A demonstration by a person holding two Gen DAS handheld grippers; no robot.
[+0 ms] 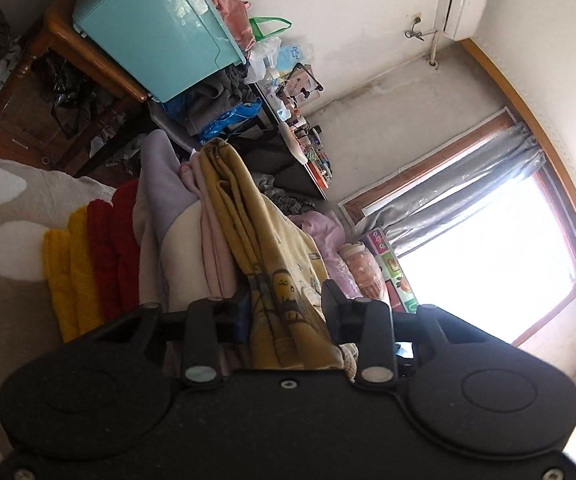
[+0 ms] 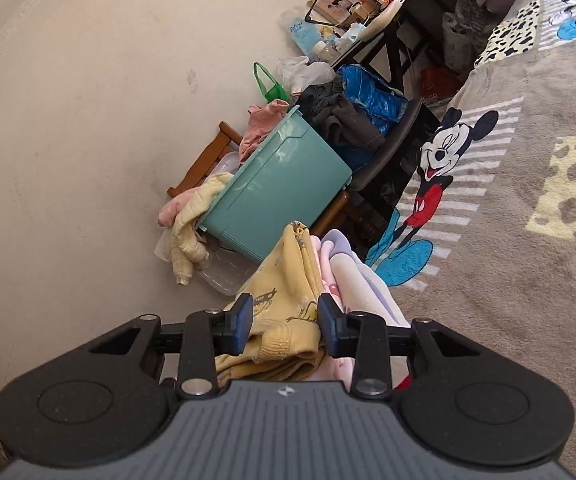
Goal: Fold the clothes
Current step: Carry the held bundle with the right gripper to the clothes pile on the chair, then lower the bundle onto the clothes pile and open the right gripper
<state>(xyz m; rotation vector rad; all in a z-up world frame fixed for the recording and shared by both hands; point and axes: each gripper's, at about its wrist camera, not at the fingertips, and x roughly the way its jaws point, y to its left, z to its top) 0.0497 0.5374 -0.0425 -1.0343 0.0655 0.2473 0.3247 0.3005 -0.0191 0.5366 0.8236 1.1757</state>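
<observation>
A folded yellow garment with cartoon prints [image 1: 256,220] [image 2: 288,272] lies on top of a stack of folded clothes [image 2: 351,276] on the bed. In the left wrist view the stack shows pink, cream and lavender layers [image 1: 168,240], then red knit [image 1: 112,248] and yellow knit [image 1: 68,272]. My left gripper [image 1: 288,300] is shut on one end of the yellow garment, and the cloth fills the gap between its fingers. My right gripper [image 2: 286,320] is shut on the ribbed hem end, bunched between its blue pads [image 2: 244,320].
The stack rests on a grey Mickey Mouse blanket [image 2: 507,280] near the bed's edge. Beside the bed a teal bin [image 2: 280,184] of loose clothes sits on a wooden chair [image 1: 88,52]. A cluttered black desk [image 2: 399,12], a blue bag [image 2: 371,92] and a bright window [image 1: 487,240] lie beyond.
</observation>
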